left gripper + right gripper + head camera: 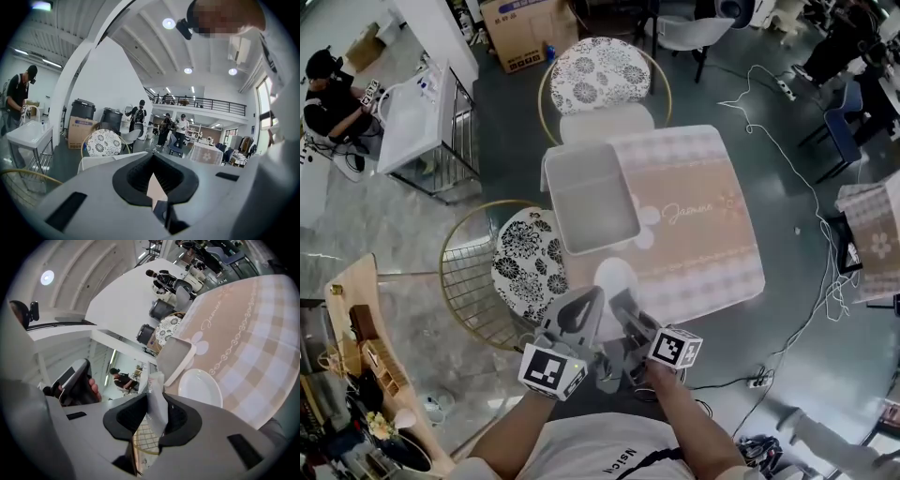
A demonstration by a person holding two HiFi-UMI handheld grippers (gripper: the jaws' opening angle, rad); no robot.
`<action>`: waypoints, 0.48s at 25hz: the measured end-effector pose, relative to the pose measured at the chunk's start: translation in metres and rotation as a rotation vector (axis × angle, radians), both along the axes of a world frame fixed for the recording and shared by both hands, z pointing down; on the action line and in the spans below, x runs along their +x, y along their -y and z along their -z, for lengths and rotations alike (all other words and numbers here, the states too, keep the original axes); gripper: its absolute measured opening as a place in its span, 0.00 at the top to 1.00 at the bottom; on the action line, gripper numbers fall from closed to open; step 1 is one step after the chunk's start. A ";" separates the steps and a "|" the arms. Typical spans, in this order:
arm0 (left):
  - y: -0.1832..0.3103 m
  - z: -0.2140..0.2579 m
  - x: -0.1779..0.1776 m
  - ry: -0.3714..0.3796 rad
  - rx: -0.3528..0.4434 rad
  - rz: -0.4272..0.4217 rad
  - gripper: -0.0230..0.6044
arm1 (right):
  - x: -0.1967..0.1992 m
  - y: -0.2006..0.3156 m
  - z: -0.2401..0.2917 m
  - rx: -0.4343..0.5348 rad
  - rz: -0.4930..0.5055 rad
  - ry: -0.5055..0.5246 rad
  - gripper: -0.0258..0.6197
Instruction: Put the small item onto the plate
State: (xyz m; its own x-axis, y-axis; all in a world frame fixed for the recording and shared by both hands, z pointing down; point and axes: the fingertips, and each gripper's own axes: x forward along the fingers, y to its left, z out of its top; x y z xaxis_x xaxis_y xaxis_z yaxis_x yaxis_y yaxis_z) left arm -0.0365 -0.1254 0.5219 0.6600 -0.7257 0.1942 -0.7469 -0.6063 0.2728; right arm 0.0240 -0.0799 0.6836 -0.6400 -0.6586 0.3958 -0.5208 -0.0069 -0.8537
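Note:
A small clear plastic packet (156, 405) stands upright between the jaws of my right gripper (157, 394), which is shut on it. The white plate (202, 387) lies on the checked cloth just beyond those jaws; in the head view the plate (616, 280) sits at the table's near edge. Both grippers hover close to my body, short of the plate: left gripper (584, 307), right gripper (624, 307). In the left gripper view, the left gripper (153, 163) looks shut with nothing in it; only a wedge of cloth shows through.
A grey tray (589, 200) lies on the table (703, 225) beyond the plate, towards the left side. Two patterned wire chairs stand at the far side (600, 73) and the left side (525, 261). Cables run across the floor on the right.

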 end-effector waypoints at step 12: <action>0.015 -0.082 0.008 0.021 -0.074 0.005 0.96 | 0.003 0.019 -0.072 -0.128 -0.027 -0.022 0.81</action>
State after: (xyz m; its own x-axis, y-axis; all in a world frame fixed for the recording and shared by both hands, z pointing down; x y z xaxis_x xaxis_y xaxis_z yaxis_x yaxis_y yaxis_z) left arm -0.0285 -0.1400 0.6034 0.6514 -0.7123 0.2613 -0.7561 -0.5809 0.3013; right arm 0.0272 -0.0987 0.7553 -0.6130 -0.6186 0.4915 -0.5379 -0.1290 -0.8331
